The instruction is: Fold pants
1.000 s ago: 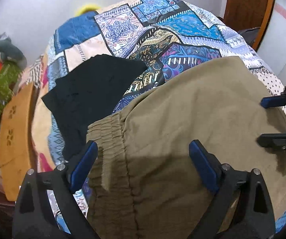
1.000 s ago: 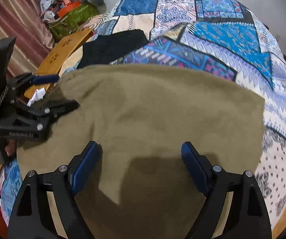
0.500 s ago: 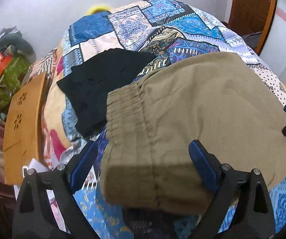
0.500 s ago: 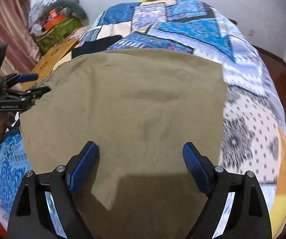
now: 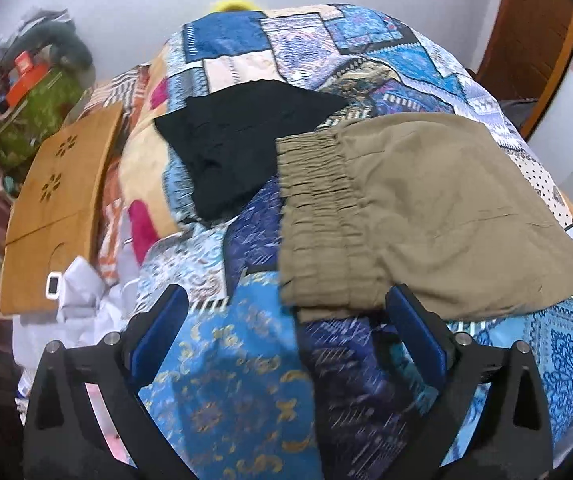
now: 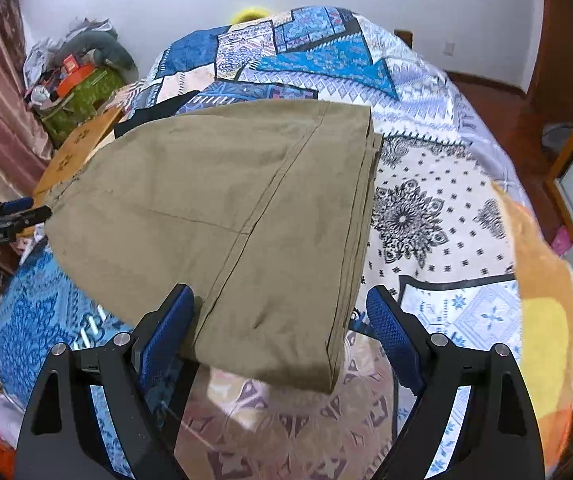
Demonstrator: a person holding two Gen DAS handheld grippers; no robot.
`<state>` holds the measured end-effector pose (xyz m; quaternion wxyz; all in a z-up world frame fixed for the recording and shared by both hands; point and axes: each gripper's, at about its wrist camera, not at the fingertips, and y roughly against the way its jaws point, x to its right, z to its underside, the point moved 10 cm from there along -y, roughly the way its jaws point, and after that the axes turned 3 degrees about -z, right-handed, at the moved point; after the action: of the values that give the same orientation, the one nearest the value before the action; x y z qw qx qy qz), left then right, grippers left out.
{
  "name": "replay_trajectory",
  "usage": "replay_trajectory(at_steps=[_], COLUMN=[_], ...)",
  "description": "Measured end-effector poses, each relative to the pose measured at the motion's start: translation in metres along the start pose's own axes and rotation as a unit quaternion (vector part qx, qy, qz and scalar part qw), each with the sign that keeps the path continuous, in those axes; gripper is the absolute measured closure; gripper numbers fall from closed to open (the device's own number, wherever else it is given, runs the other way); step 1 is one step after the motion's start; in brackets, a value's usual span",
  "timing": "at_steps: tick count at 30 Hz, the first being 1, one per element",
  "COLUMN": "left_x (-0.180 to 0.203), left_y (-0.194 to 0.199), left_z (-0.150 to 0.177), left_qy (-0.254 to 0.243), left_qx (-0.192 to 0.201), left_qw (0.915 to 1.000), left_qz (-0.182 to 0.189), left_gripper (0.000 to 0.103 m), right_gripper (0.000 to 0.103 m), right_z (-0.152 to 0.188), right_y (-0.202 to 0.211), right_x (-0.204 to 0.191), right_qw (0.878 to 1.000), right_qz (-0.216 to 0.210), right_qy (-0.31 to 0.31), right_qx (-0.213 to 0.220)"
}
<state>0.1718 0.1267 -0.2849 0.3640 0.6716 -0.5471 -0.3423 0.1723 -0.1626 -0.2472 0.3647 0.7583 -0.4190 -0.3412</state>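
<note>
Khaki pants [image 6: 226, 216] lie folded flat on patchwork bedspread [image 5: 246, 380], elastic waistband [image 5: 314, 216] facing 9 o'clock in left wrist view, stacked hem edges at 3 o'clock in right wrist view. Black garment [image 5: 242, 148] lies just beside waistband, at approx. 10 o'clock, apart from the fold.

Left gripper [image 5: 286, 332]: jaws opening wide, nothing between pads; waistband corner sits just beyond its right finger [image 5: 414, 332]. Right gripper [image 6: 282, 328]: jaws spread, not clamped; near corner of pants lies between fingers, left pad [image 6: 166, 332] close to or brushing cloth, no pinch evident.

Judged status: fold looks complete or near complete; both tools appear clear of fabric.

Procedure for step in hand:
1. Keep both jaws fully spread while clearing the cloth, so pads don't snag top layer.
2. Lift away rather than drag across; a drag would skew stacked hems.
3. Check edges at 3 o'clock remain aligned; re-square if req'd.
4. Avoid catching black garment.
</note>
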Motion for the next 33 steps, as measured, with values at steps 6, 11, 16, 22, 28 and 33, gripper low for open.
replay_trajectory(at_steps=[6,11,16,22,28,33], left_x=[-0.009,0.013,0.048,0.074,0.075,0.074], left_y=[0.015,0.025,0.021,0.006,-0.013,-0.034], left_z=[-0.004,-0.004,0.004,0.016,0.007,-0.012], left_qy=[0.08,0.109,0.113,0.135,0.198,0.222], left_qx=[-0.01,-0.016,-0.049,-0.1,-0.13,-0.141], left_qw=[0.9951,0.9853,0.9739,0.9524,0.9193,0.9119], left_qz=[0.056,0.131,0.19,0.254,0.314,0.315], left_gripper=[0.002,0.002,0.002,0.002,0.002,0.002], right_gripper=[0.017,0.017,0.017,0.024,0.024,0.024], right_z=[-0.027,-0.05,-0.052,-0.032,-0.025,-0.024], right_y=[0.019,0.02,-0.014,-0.05,-0.048,-0.048], right_x=[-0.033,-0.075,-0.102,-0.103,-0.1,-0.102], right_qw=[0.998,0.994,0.992,0.993,0.992,0.992], right_qz=[-0.02,-0.052,-0.075,-0.077,-0.094,-0.103], right_qy=[0.03,0.065,0.094,0.091,0.079,0.072], right_qx=[0.049,0.077,0.047,-0.016,-0.023,-0.024])
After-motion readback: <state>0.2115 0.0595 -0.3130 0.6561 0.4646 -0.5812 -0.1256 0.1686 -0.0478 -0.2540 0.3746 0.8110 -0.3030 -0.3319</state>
